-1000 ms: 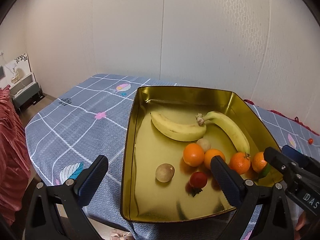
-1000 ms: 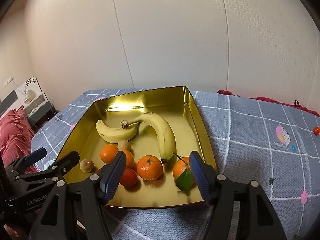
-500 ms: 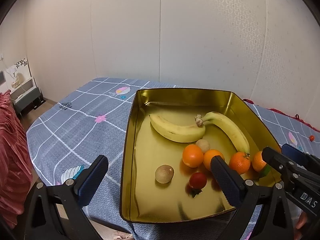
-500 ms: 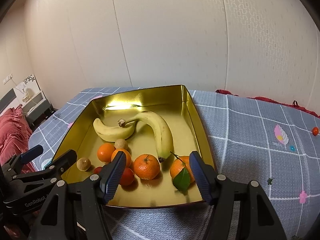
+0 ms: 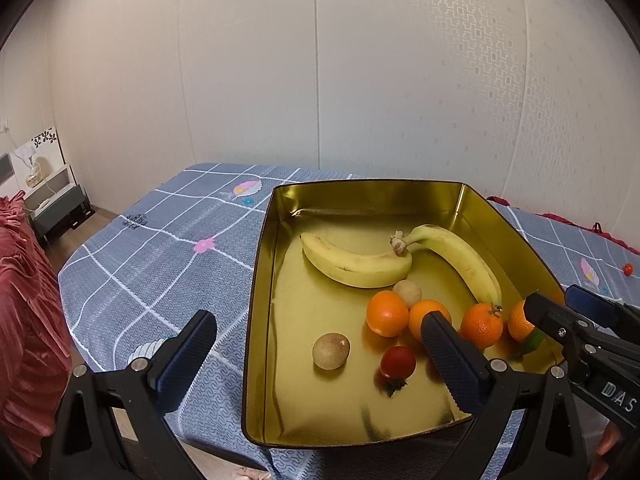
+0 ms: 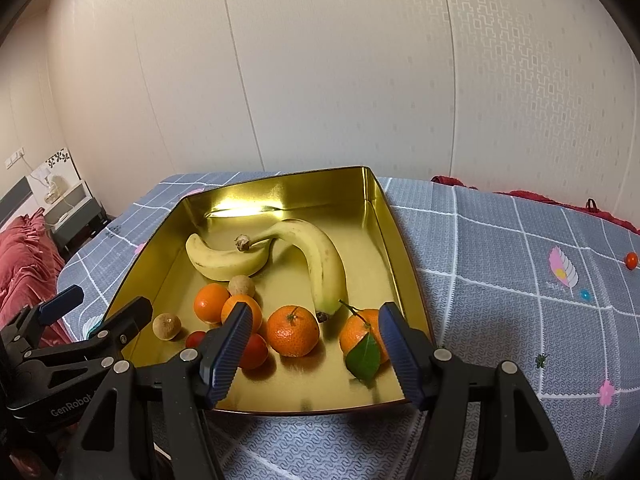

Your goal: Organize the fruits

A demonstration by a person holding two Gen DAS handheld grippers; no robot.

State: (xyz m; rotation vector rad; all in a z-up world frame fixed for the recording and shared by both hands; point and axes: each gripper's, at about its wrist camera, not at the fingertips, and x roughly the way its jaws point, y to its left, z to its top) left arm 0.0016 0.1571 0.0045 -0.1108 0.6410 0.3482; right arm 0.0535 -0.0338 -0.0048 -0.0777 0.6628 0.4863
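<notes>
A gold metal tray [image 5: 260, 280] [image 6: 404, 248] on the blue checked cloth holds two bananas [image 5: 356, 266] [image 6: 324, 260], several oranges [image 5: 386, 314] [image 6: 293, 331], one with a green leaf [image 6: 363, 356], two brown round fruits [image 5: 331, 352] [image 6: 166, 326] and red tomatoes [image 5: 397, 362] [image 6: 254, 350]. My left gripper [image 5: 316, 348] hangs open over the tray's near left part, nothing between its fingers. My right gripper [image 6: 314, 344] is open above the tray's near edge, an orange seen between its fingers. Each gripper shows in the other's view [image 5: 576, 320] [image 6: 96, 316].
A small red fruit [image 6: 631, 260] [image 5: 628, 268] lies on the cloth far right. A red fabric [image 5: 24, 320] and a bedside shelf [image 5: 52, 204] stand at the left. The wall [image 5: 320, 80] is close behind the table.
Both grippers have drawn slightly back and up from the tray, so the fruits sit a little lower in view. Both stay open; no fruit moved.
</notes>
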